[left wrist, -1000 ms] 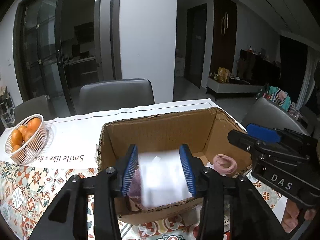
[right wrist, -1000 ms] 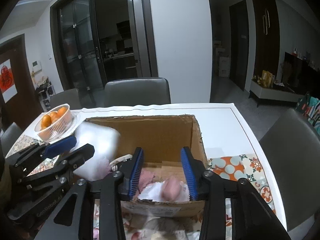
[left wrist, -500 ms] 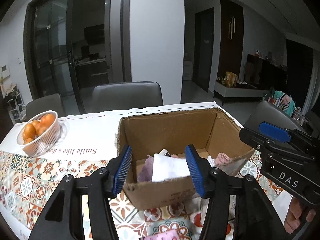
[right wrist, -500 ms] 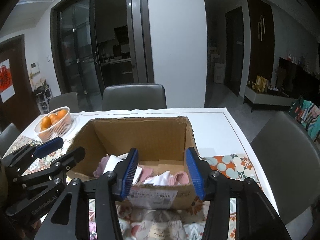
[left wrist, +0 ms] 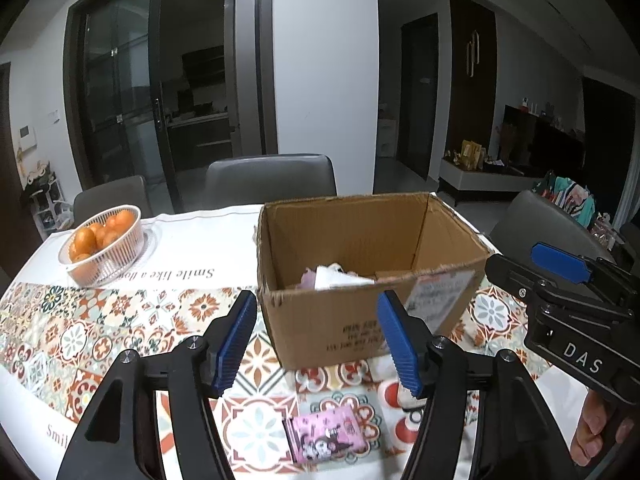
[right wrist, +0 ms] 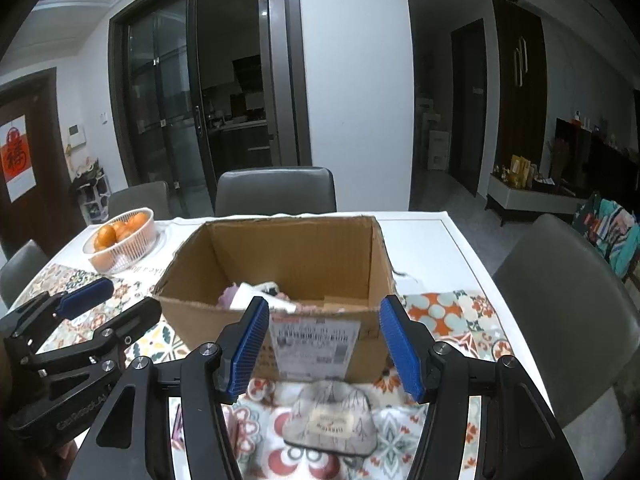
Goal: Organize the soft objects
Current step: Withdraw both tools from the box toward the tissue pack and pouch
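Note:
An open cardboard box (left wrist: pixel 360 320) (right wrist: pixel 316 344) stands mid-table with white and pink soft pieces (left wrist: pixel 336 278) (right wrist: pixel 248 296) inside. My left gripper (left wrist: pixel 318 340) hovers before the box's near wall, jaws opening, nothing between them. A pink patterned pouch (left wrist: pixel 326 434) lies on the cloth under it. My right gripper (right wrist: pixel 322 346) also faces the box, jaws opening and empty. A grey patterned pouch with a label (right wrist: pixel 332 420) lies on the table just below it. Each gripper shows at the edge of the other's view.
A white basket of oranges (left wrist: pixel 104 244) (right wrist: pixel 122 238) sits at the far left on the patterned tablecloth (left wrist: pixel 80 328). Grey chairs (left wrist: pixel 272 178) (right wrist: pixel 568 320) stand behind and to the right of the table. A hand (left wrist: pixel 596 432) holds the right gripper.
The left gripper let go of the white soft piece into the box. Both grippers drew back from the box and their jaws widened; the two pouches on the table came into view.

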Action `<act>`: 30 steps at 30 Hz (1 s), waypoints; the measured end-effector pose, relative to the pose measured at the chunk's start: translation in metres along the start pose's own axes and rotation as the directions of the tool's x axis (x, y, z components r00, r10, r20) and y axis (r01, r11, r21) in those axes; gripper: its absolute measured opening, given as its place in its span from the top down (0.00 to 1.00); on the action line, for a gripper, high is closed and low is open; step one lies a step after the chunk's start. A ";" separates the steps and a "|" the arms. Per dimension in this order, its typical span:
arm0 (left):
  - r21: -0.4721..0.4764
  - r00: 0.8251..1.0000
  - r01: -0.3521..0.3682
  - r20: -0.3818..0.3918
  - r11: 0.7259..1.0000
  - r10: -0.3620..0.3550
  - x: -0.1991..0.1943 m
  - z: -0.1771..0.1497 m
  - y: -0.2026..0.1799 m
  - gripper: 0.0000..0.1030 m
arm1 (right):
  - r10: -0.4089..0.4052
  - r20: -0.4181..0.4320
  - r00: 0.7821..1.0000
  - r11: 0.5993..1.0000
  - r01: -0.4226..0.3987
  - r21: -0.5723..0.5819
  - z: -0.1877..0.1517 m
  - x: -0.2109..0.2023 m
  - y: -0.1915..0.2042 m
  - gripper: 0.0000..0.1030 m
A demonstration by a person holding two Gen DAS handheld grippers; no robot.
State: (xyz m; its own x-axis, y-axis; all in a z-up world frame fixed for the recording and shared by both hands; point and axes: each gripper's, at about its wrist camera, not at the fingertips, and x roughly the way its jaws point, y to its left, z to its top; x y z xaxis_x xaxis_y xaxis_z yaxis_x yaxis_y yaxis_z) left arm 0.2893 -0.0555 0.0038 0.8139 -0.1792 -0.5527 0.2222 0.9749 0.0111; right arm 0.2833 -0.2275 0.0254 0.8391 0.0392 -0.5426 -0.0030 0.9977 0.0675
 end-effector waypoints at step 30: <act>-0.059 0.990 0.006 -0.141 0.998 -0.014 -0.001 -0.092 -0.011 0.14 | 0.022 -0.162 0.987 0.998 -0.011 0.066 -0.087 0.004 -0.012 0.32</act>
State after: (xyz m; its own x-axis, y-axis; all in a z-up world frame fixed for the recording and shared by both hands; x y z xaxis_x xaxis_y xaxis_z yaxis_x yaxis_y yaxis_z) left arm 0.2367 -0.0542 -0.0720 0.7266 -0.1725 -0.6651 0.1946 0.9800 -0.0417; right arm 0.2396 -0.2348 -0.0503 0.7394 0.0696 -0.6696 0.0231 0.9914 0.1285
